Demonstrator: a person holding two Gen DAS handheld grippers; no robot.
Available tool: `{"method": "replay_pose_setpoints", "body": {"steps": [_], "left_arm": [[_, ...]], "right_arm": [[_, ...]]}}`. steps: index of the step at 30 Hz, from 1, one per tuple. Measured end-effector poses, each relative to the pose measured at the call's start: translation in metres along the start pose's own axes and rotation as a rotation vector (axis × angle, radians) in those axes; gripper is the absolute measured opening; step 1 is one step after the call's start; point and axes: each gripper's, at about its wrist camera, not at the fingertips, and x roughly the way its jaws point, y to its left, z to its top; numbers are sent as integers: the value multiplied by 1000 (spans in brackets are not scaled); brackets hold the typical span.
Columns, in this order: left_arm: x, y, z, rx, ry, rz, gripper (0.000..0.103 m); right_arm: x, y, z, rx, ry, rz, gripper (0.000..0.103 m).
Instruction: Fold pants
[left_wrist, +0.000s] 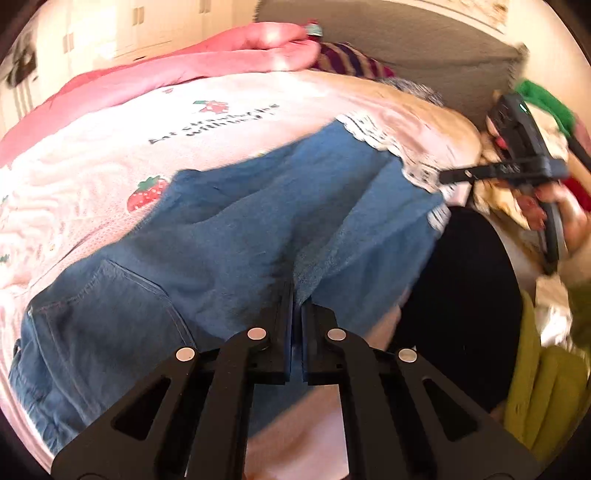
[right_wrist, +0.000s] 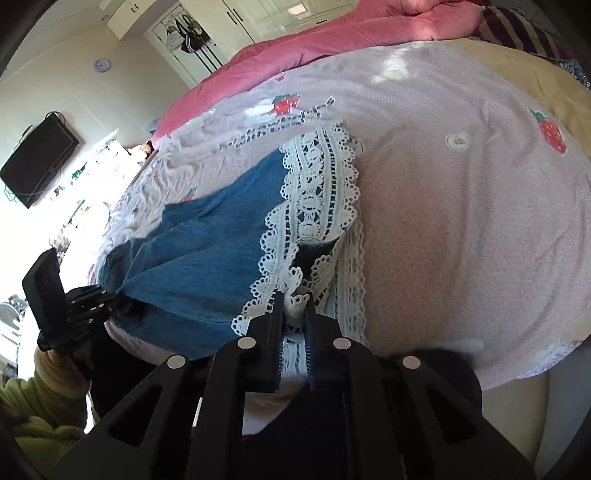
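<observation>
Blue denim pants (left_wrist: 258, 229) with white lace hems (right_wrist: 317, 192) lie across a pink strawberry-print blanket (right_wrist: 461, 203) on a bed. My left gripper (left_wrist: 297, 291) is shut on a pinch of denim at the near edge of a leg. It shows at the left of the right wrist view (right_wrist: 118, 295), at the denim's edge. My right gripper (right_wrist: 294, 301) is shut on the lace hem at the near edge of the bed. It shows at the right of the left wrist view (left_wrist: 448, 176), at the lace hem (left_wrist: 373, 133).
A pink duvet (left_wrist: 166, 70) and a striped cushion (left_wrist: 347, 62) lie at the far side of the bed. A grey headboard (left_wrist: 406, 40) stands behind. A dark round object (left_wrist: 465, 295) sits off the near edge. A wall television (right_wrist: 37, 162) hangs at the left.
</observation>
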Motion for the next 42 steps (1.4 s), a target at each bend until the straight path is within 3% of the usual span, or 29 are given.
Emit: {"method": "replay_pose_setpoints", "body": {"steps": [3, 8, 12, 15, 18, 19, 22, 25, 27, 30, 33, 34, 38, 42], "left_arm": [[10, -11, -13, 47, 37, 21, 0], [23, -11, -23, 7, 62, 5, 0], [25, -10, -24, 6, 56, -1, 5], [24, -10, -26, 1, 41, -10, 7], [16, -10, -26, -21, 10, -54, 25], [13, -10, -26, -28, 2, -59, 35], [-4, -6, -26, -49, -37, -47, 39], [-27, 11, -31, -117, -78, 0, 48], [-48, 28, -38, -179, -106, 62, 53], [-75, 56, -52, -272, -129, 180, 60], [-94, 83, -66, -357, -129, 291, 68], [-99, 95, -72, -400, -118, 324, 68], [-103, 116, -90, -531, -94, 290, 68], [-96, 123, -100, -609, -79, 239, 65]], "right_arm": [[10, 2, -8, -12, 46, -43, 10], [9, 2, -17, 2, 58, -99, 11], [4, 2, -20, 24, 59, -154, 23], [-11, 9, -20, 28, -3, -188, 28], [-19, 29, -16, -30, -75, -204, 30], [-17, 36, -14, -58, -78, -193, 30], [4, 44, -6, -106, -40, -155, 30], [39, 32, -1, -85, 77, -239, 30], [45, 32, -1, -82, 77, -251, 30], [32, 62, -1, -181, 18, -271, 31], [23, 115, -9, -377, -62, -207, 52], [25, 127, -13, -434, -61, -194, 52], [49, 178, -33, -646, -20, -106, 52], [69, 198, -44, -721, 29, -86, 52]]}}
